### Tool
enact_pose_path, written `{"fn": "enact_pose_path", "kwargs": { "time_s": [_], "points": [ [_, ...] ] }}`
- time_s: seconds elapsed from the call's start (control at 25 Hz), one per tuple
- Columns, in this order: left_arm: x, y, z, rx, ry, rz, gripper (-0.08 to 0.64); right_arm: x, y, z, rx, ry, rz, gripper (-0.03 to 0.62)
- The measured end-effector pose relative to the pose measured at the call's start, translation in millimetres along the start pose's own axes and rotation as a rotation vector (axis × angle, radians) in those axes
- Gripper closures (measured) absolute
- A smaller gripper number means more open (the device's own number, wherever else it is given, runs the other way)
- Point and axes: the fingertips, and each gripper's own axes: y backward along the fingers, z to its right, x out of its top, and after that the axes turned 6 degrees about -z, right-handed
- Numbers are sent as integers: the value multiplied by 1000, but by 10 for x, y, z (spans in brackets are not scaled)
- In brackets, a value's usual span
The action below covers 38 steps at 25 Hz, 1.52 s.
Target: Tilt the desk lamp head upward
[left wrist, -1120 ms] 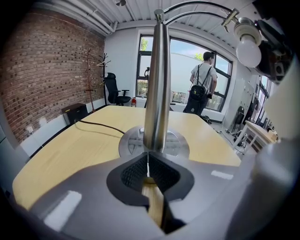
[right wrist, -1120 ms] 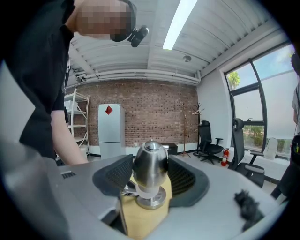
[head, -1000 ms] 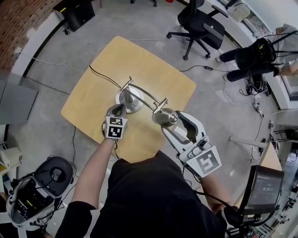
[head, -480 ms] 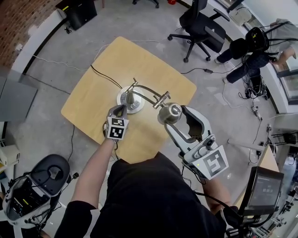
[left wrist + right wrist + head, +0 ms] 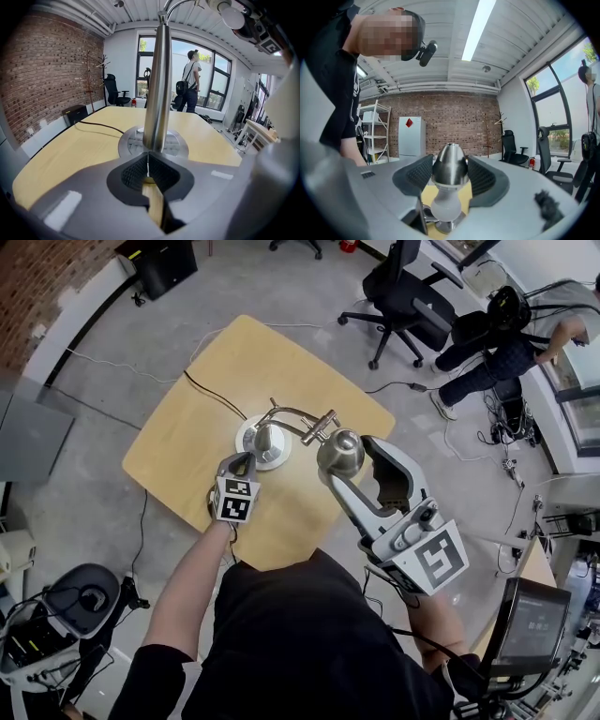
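Standing near the middle of the wooden table, the lamp base has bare wood on every side, and a cable runs off toward the far edge. An office chair sits well apart beyond the far corner. My left gripper has its jaws pressed together, tips right at the foot of the upright pole. My right gripper clamps the lamp head, raised above the table, one pad on each side of its metal cone.

Right tool lifted lamp head higher; lamp arm folded steeper.
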Motion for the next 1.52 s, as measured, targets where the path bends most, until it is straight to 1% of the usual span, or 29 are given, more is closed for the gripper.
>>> {"fn": "enact_pose_path", "kwargs": {
  "time_s": [0.2,0.48,0.64,0.84,1.08,1.24,1.52],
  "points": [
    [-40,-23,60,7,-3,10,543,35,-11,7,7,-15,1,347],
    [-97,36,163,9,-2,11,543,178,-43,-48,32,-23,-16,347],
    [-69,35,122,8,-10,12,543,295,-180,-33,41,-42,-14,347],
    [-123,77,209,8,-23,17,543,359,-183,-86,54,-54,-22,347],
    [-25,89,-6,-7,-19,17,543,563,-575,-52,68,-74,-38,347],
    [-100,160,-1,-8,-23,23,543,605,-626,-171,71,-72,-56,347],
    [-48,97,-35,-15,-13,26,543,666,-841,-90,67,-75,-96,347]
  ]
}}
